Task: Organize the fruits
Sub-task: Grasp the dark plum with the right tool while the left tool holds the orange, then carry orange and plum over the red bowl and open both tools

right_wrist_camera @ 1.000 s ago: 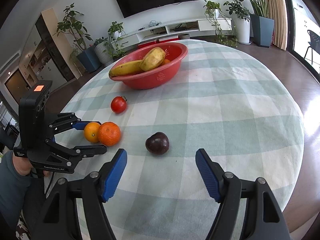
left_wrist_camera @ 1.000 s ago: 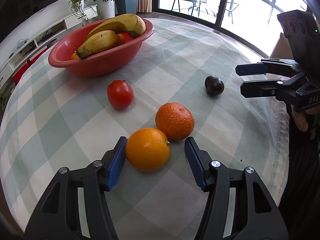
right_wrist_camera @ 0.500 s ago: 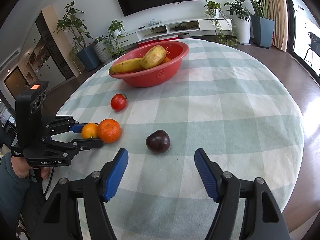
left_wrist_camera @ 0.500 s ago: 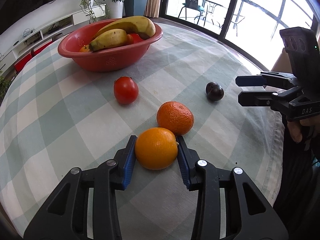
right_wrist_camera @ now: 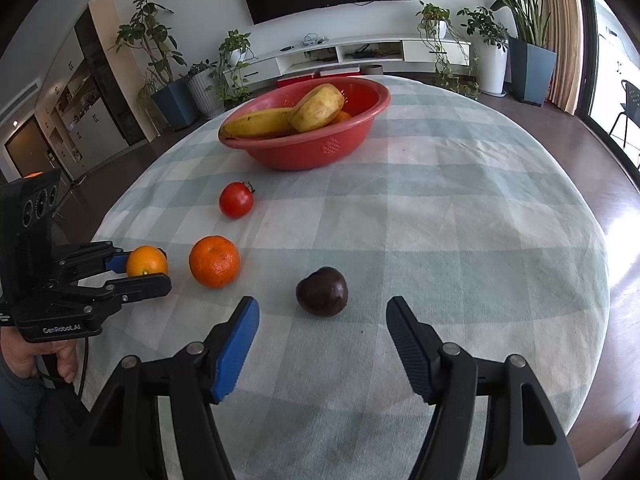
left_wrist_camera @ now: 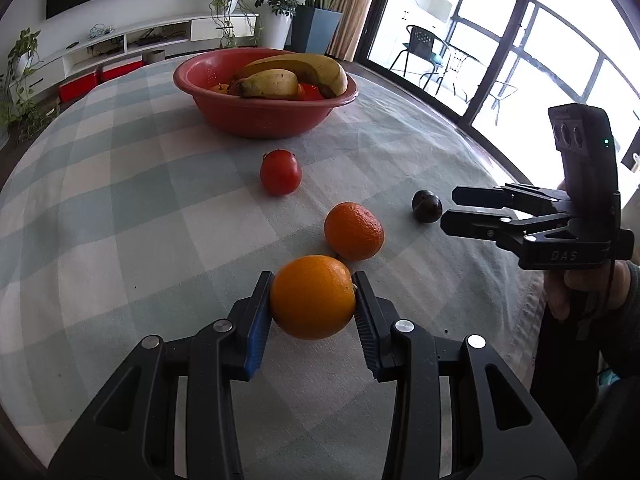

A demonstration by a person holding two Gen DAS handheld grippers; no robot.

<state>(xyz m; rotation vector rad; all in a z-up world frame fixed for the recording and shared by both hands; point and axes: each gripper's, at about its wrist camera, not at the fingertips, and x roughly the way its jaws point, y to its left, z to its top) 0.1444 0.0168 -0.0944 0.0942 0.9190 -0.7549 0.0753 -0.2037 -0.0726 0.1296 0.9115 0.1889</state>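
"DAS" on right tool (left_wrist_camera: 448, 210), "GenRobot.AI" on left tool (right_wrist_camera: 150, 268)

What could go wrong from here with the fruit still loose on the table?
The left tool grips the smooth orange only at its sides, so it may slip on the way to the red bowl. The bowl already holds bananas, so a dropped orange might bounce out. The right tool is closing with the dark plum just ahead of its pads, and could nudge it away.
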